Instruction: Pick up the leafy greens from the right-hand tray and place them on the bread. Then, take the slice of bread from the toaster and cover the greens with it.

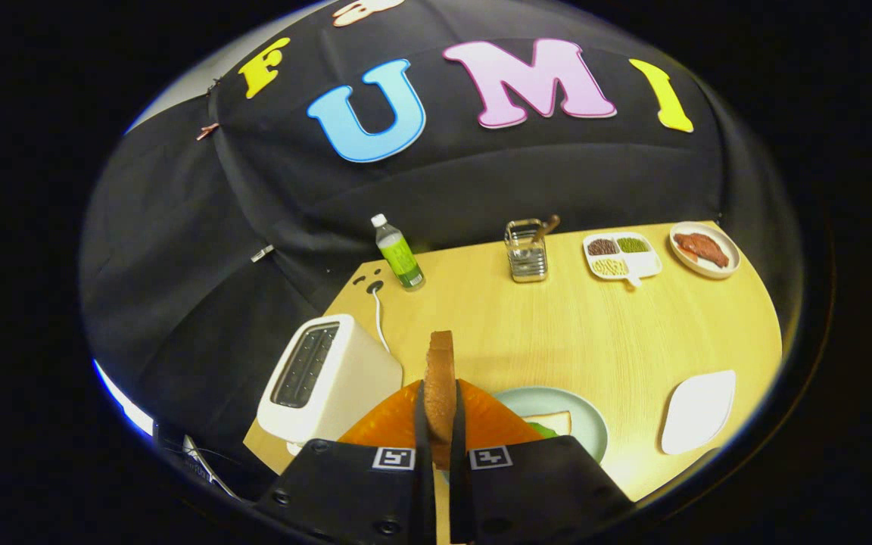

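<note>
gripper (440, 424) clamped on toast (440, 382), held edge-up | plate (586, 424) with bread (549, 421) and greens (544, 431) just ahead-right | advice: tilt flat, centre over greens, lower, then release

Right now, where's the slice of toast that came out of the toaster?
In the gripper view the toast slice stands on edge, clamped between the claw fingers, right of the white toaster and above the pale green plate.

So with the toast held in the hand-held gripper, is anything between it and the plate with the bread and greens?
Nothing visible. The hand-held gripper grips the brown toast slice upright, and the pale green round plate with white bread and greens lies just ahead and below, unobstructed.
</note>
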